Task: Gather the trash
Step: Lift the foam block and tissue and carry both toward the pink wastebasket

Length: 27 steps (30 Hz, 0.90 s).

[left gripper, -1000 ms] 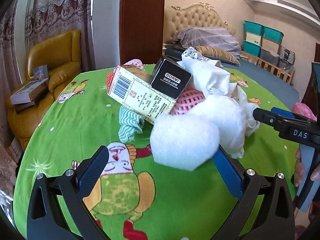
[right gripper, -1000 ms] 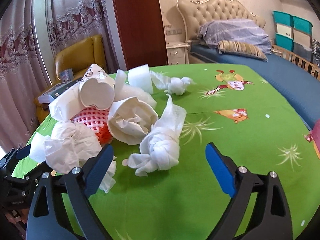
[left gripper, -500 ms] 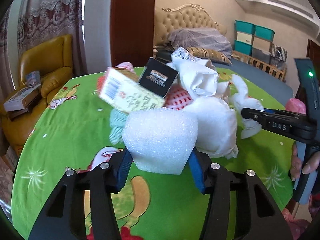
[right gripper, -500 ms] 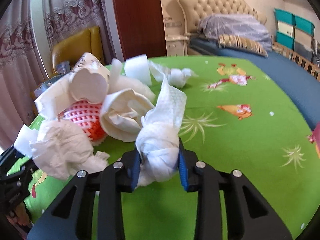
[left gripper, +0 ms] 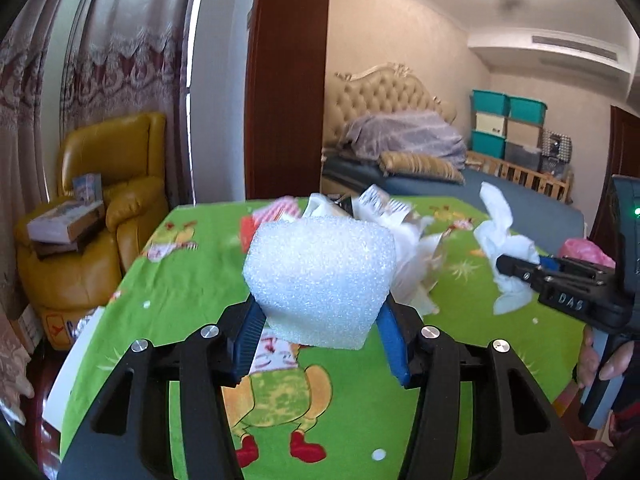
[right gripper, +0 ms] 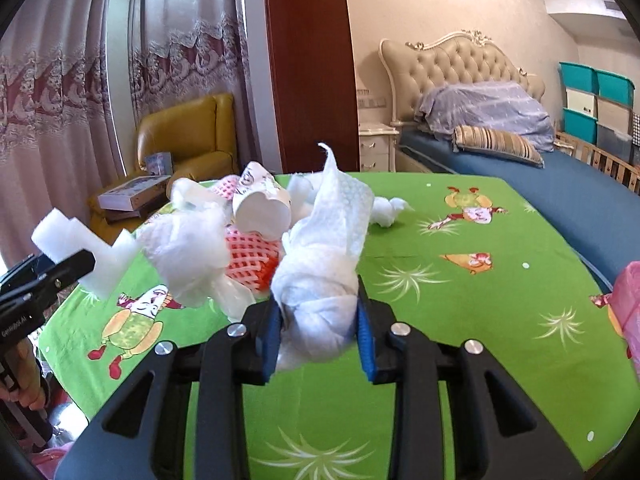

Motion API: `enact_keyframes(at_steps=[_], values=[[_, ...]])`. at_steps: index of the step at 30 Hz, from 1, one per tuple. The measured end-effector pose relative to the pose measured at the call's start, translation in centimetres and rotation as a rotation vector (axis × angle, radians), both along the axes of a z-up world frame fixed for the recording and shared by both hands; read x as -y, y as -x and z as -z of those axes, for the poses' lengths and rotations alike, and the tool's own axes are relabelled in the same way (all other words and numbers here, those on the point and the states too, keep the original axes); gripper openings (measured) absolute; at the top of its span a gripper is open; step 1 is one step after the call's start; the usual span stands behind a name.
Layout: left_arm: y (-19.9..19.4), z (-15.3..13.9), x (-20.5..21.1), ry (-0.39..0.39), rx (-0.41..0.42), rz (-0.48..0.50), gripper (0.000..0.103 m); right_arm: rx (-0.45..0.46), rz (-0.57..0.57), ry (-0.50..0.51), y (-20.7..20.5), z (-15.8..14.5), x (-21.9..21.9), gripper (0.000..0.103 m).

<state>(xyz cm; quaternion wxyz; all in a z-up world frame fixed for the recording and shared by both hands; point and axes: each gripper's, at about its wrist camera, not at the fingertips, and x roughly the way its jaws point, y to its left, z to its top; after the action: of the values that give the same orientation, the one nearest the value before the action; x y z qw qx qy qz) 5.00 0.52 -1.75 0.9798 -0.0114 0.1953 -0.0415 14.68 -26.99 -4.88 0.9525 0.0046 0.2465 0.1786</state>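
green cartoon-print table (right gripper: 460,320) – a heap of crumpled trash (right gripper: 248,240) lies on it.

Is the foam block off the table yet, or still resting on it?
Off the table: the foam block hangs clamped in the left tool.

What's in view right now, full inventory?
foam block: 1, white, clamped in left hand-held gripper
knotted tissue: 1, white, clamped in right hand-held gripper
trash pile: 1, white wads, a paper cup and red foam net, on the table behind the tissue
small tissue wad: 1, white, alone on the table past the pile
tablecloth: 1, green with cartoon prints, over the table
armchair: 1, yellow, by the curtains, boxes on it
bed: 1, blue sheet, beige headboard
storage bins: several, teal and clear, stacked by the far wall
left hand-held gripper: black, blue pads
right hand-held gripper: black, blue pads
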Motion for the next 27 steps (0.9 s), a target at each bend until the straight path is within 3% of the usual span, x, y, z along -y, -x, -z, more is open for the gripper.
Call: enact_keyframes(at_steps=[14, 27], values=[[-0.4, -0.4, 2.6, -0.041, -0.005, 0.057, 0.05, 0.014, 0.009, -0.016, 2.1, -0.3, 1.4, 0.031], [-1.9, 0.2, 4.9, -0.061, -0.032, 0.097, 0.05, 0.077, 0.116, 0.073, 2.8, -0.5, 3.4, 0.031]])
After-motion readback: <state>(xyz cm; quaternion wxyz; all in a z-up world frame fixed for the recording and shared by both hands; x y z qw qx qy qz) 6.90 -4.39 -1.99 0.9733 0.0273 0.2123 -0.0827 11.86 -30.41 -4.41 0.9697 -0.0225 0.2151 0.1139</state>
